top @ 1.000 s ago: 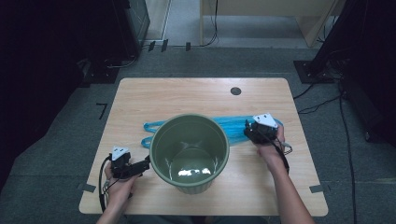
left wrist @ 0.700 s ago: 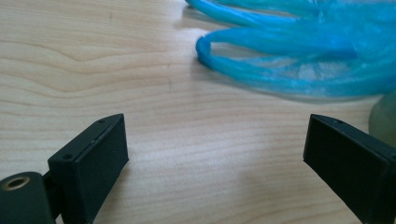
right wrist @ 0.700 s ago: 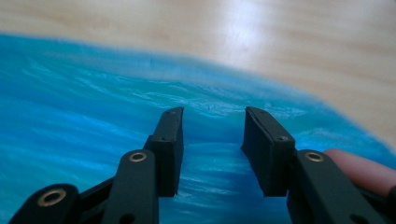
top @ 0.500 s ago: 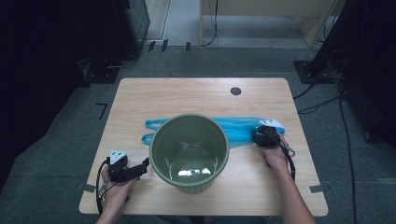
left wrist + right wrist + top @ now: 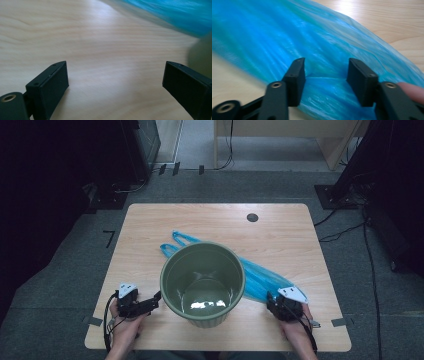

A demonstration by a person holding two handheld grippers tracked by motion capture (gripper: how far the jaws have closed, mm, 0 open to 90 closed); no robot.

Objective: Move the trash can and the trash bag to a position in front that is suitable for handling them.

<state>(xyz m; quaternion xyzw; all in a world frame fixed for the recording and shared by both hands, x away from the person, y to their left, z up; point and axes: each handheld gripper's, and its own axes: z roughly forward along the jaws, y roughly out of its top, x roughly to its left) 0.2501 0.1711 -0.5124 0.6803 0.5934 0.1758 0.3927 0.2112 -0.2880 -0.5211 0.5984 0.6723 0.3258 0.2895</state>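
Observation:
A green bin [image 5: 202, 282] stands upright and empty in the middle of the wooden table [image 5: 150, 225]. A blue plastic bag [image 5: 260, 277] lies flat behind and under it, handles [image 5: 175, 240] at the far left, its other end at the near right. My right gripper [image 5: 273, 301] sits on that near-right end. In the right gripper view the gripper [image 5: 327, 62] stands open, jaws partly narrowed and astride a fold of the bag [image 5: 287, 37]. My left gripper [image 5: 157, 298] rests left of the bin. It [image 5: 116, 67] is wide open over bare wood.
A round cable hole [image 5: 252, 217] sits near the table's far edge. Dark equipment and cables lie on the floor around the table. In the left gripper view the bag [image 5: 175, 12] shows blurred at the top right and the bin [image 5: 202, 52] at the right edge.
My right gripper has moved toward the near edge, and the bag's right end has swung that way with it. The left gripper has shifted only slightly. The bin has stayed put.

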